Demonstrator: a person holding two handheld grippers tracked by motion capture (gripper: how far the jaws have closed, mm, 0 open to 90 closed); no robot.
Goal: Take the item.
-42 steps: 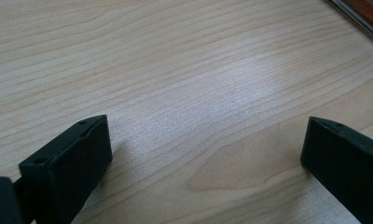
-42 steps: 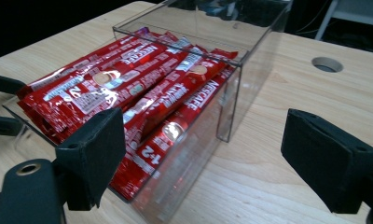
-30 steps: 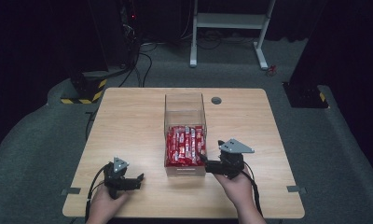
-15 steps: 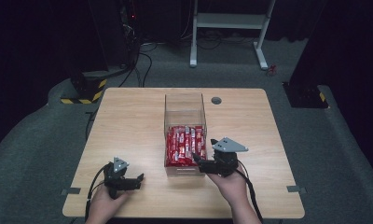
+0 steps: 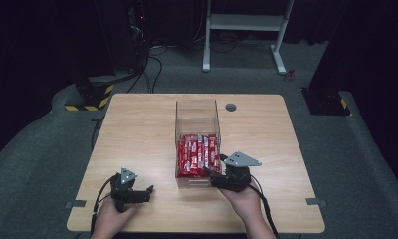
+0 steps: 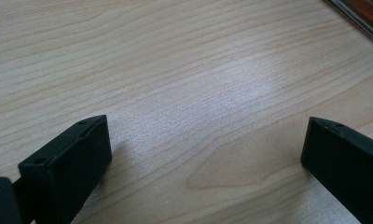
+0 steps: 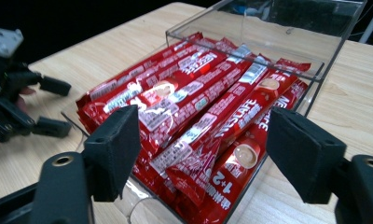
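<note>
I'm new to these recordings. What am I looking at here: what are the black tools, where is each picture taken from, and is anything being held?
A person sits at a wooden table, holding a two-jaw gripper in each hand. The high view looks down from above; the other two come from cameras riding on the grippers. The left gripper rests open over bare wood, holding nothing. The right gripper is open at the near end of a clear box full of red sachets, gripping none yet.

I see a light wooden tabletop (image 5: 137, 129) on grey carpet (image 5: 48, 149). A white metal stand (image 5: 244, 22) sits beyond it.
</note>
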